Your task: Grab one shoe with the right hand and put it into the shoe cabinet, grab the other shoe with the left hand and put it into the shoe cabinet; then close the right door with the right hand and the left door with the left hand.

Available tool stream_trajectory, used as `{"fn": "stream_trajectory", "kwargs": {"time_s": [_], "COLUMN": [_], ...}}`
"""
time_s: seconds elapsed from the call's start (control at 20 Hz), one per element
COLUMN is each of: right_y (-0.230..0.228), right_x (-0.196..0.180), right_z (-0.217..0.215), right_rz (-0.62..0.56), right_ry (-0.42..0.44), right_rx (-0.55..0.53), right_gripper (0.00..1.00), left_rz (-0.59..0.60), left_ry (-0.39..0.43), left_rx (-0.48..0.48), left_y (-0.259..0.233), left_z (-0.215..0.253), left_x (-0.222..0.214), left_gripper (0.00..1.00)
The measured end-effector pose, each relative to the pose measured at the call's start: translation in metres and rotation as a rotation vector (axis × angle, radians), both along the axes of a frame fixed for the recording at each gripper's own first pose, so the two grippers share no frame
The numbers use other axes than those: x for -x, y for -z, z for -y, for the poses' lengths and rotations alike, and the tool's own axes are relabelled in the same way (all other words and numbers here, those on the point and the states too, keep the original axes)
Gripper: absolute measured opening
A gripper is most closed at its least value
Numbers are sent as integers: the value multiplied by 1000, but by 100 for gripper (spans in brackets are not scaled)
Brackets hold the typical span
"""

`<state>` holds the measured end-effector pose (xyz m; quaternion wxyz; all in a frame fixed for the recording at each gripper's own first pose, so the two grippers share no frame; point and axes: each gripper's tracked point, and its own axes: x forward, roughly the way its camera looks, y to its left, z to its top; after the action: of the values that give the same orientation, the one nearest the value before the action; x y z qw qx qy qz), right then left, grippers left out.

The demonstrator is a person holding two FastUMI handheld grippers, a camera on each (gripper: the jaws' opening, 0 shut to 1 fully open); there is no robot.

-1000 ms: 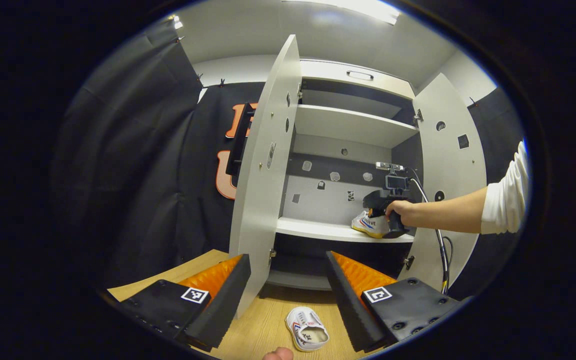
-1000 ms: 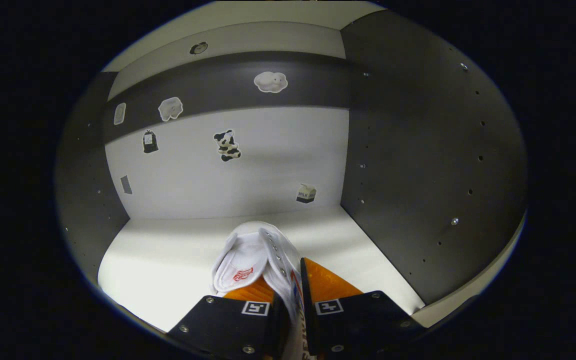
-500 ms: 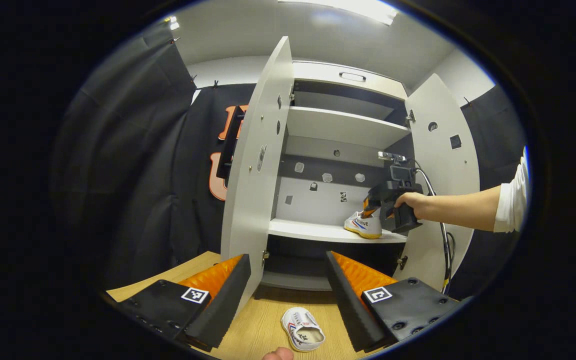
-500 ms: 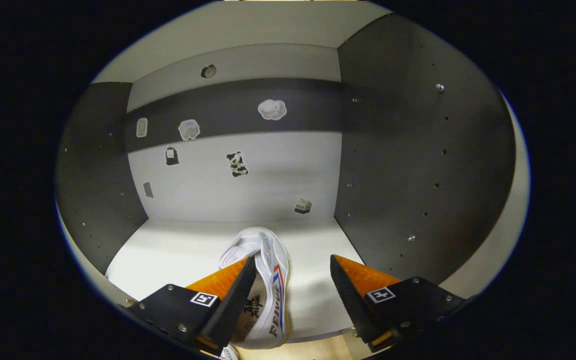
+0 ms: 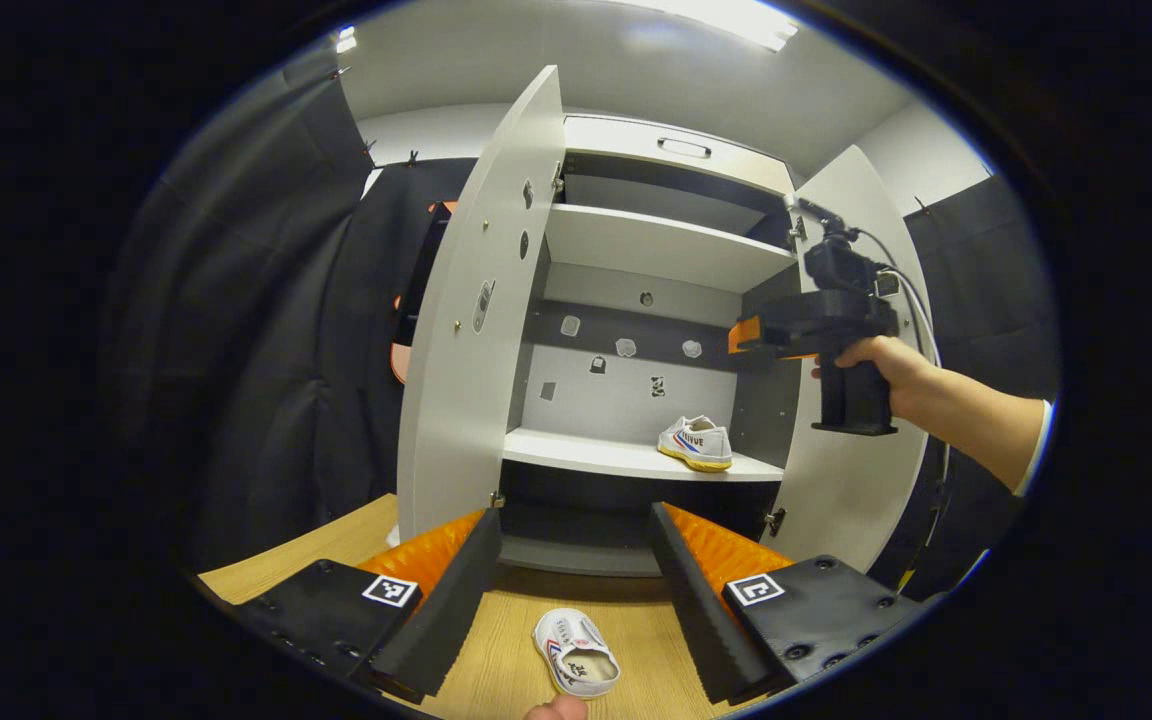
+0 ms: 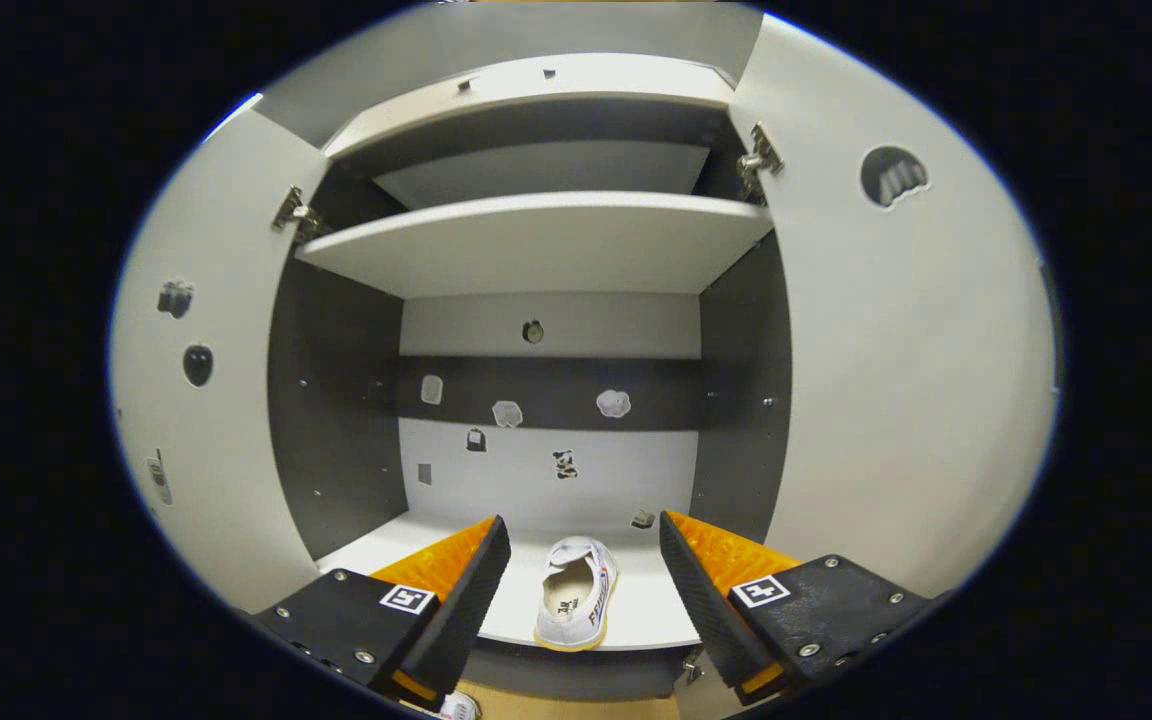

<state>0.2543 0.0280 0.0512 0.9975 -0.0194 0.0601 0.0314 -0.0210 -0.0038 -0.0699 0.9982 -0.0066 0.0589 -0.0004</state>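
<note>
The right gripper (image 6: 581, 590) has backed out of the shoe cabinet (image 5: 671, 245), fingers released, leaving one shoe (image 5: 696, 443) on the middle shelf at 3 o'clock. Next comes the other shoe (image 5: 576, 652), on the wooden floor between the left gripper (image 5: 571, 580)'s spread, empty fingers. Both doors stand open.

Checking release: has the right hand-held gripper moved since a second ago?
Yes. The right hand-held gripper has backed out and risen, away from the white canvas shoe on the white cabinet shelf.
</note>
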Motion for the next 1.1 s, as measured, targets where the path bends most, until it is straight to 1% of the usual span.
{"fn": "stream_trajectory", "kwargs": {"time_s": [0.15,0.25,0.45,0.65,0.75,0.9,1.0,1.05,1.1], "right_y": [-24,-25,-2,47,55,70,76,78,80], "right_x": [55,91,155,213,230,247,254,255,256], "right_z": [7,14,31,49,55,55,52,51,51], "right_rz": [101,139,144,94,123,118,114,116,116], "right_ry": [-11,-14,15,61,72,71,62,61,60], "right_rx": [0,20,59,67,65,56,44,44,49], "right_gripper": [92,92,93,93,94,94,94,94,94], "left_rz": [-5,-6,-31,-84,-112,-146,-147,-155,-202], "left_ry": [17,29,40,26,15,3,-7,5,43], "left_rx": [-14,-17,-12,-30,-34,-28,-37,-41,-41], "left_y": [-1,0,12,35,48,60,60,63,77], "left_z": [8,13,22,20,17,13,9,8,10], "left_x": [-2,-3,-1,3,5,1,-4,-9,-15], "left_gripper": [96,96,96,96,96,97,96,96,96]}}
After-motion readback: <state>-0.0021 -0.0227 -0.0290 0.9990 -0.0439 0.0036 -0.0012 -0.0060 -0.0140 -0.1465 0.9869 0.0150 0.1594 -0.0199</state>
